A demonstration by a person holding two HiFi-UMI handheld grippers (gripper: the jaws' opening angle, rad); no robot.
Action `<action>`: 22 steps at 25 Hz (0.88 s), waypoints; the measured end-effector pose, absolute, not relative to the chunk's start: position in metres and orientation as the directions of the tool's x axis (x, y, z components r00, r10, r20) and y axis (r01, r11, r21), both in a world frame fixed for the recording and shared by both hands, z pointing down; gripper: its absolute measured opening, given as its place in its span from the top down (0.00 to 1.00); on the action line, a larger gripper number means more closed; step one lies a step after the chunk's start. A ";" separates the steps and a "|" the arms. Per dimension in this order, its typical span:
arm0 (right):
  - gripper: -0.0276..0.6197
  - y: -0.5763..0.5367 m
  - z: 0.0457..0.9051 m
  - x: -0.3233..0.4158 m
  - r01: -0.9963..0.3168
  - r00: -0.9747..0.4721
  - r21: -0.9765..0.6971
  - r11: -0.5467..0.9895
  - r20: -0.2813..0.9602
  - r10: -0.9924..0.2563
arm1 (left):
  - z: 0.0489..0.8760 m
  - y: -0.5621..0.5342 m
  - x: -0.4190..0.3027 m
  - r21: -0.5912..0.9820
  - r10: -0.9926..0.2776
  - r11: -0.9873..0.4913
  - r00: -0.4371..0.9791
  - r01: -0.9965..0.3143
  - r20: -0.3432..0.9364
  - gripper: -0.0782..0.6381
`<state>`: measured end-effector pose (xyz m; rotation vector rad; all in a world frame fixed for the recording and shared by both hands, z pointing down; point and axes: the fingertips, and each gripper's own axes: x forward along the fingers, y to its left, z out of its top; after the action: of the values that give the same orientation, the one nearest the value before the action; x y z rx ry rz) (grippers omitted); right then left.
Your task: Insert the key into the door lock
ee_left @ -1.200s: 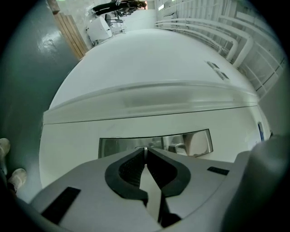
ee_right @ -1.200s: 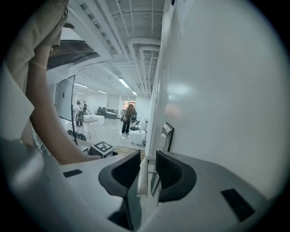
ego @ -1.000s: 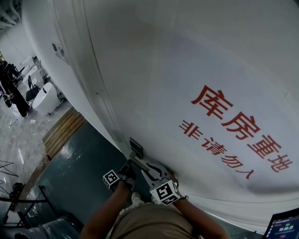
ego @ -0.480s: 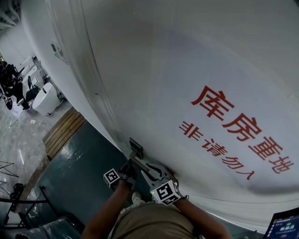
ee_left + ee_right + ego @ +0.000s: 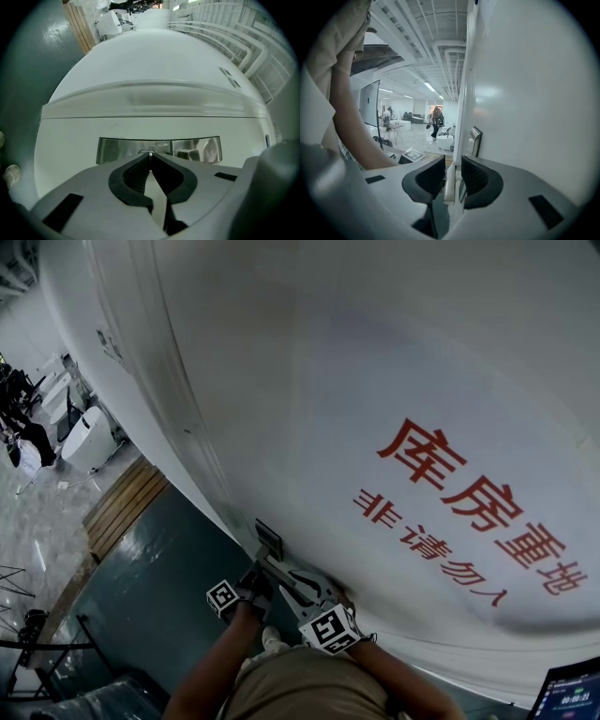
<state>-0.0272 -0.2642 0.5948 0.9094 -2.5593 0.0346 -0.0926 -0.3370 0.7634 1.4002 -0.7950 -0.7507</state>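
"Key [image 5: 150, 154], where's it at?"

"Pinched in my L tool [image 5: 150, 157]. Jaws are fully together on it, so only a thin metal sliver shows at the tips, edge-on. It's right up at the lock plate [image 5: 117, 150], the shiny steel strip on the white door [image 5: 375, 352]. Can't tell if the tip's in the slot or just at the plate."

"And the R one?"

"My R tool [image 5: 453, 160] is narrow, closed down round the door handle [image 5: 449, 183]. The pale lever runs btwn the two ribbed pads. In the right gripper view the lock plate stands just beyond the jaws, flat against the door."

"How do the two sit?"

"Head view shows both low on the door, side by side. L tool points at the plate, R tool is just beside it on the handle. My forearms [image 5: 216, 671] come up from the bottom edge."

"Anything else round there?"

"Red lettering [image 5: 469, 507] on the door, right of the lock. Dark green floor [image 5: 159, 577] alongside, wood planks [image 5: 127, 507] further off. People [image 5: 436, 119] in the bg hall, too small for detail."
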 end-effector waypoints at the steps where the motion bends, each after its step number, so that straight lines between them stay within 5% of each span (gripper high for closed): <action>1: 0.81 -0.264 0.595 -0.027 -0.608 -0.697 0.115 0.786 0.397 -0.597 | 0.764 -0.337 -0.092 0.999 -0.838 0.037 0.545 -0.010 0.036 0.85; 22: 0.81 -0.260 0.594 -0.027 -0.590 -0.713 0.109 0.800 0.395 -0.579 | 0.765 -0.343 -0.089 1.000 -0.844 0.025 0.536 -0.014 0.028 0.85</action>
<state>-0.0268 -0.2604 0.5935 0.8786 -2.5744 0.0340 -0.0892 -0.3426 0.7645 1.4097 -0.8010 -0.7622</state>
